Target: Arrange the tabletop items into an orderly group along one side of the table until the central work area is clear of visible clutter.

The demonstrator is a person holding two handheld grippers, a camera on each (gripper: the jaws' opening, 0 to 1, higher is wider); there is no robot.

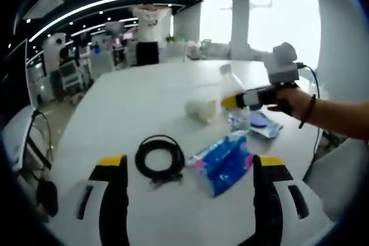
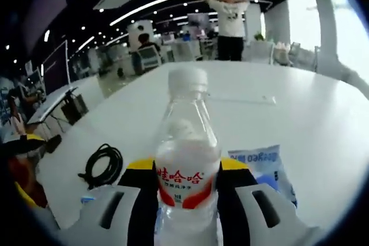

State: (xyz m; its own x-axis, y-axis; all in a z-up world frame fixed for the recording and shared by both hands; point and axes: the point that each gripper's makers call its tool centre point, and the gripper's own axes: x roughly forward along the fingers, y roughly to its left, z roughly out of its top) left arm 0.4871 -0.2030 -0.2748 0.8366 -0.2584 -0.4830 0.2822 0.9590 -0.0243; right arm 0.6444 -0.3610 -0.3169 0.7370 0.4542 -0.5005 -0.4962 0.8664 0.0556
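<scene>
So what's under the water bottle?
The clear plastic water bottle with a red label, held between the right gripper's jaws, covers its own base. A blue-and-white packet lies beside it on the white table.

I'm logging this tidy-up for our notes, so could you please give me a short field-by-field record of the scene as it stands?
surface: white table
right gripper: shut on the water bottle, jaws either side of its red label
left gripper: open, holding nothing, above the near table edge
black cable: coiled, lying left of the blue tissue pack
blue tissue pack: flat on the table, near the left gripper
white crumpled item: beside the bottle; kind unclear
blue-and-white packet: flat, just beyond the bottle
background: a person standing past the far table end
</scene>
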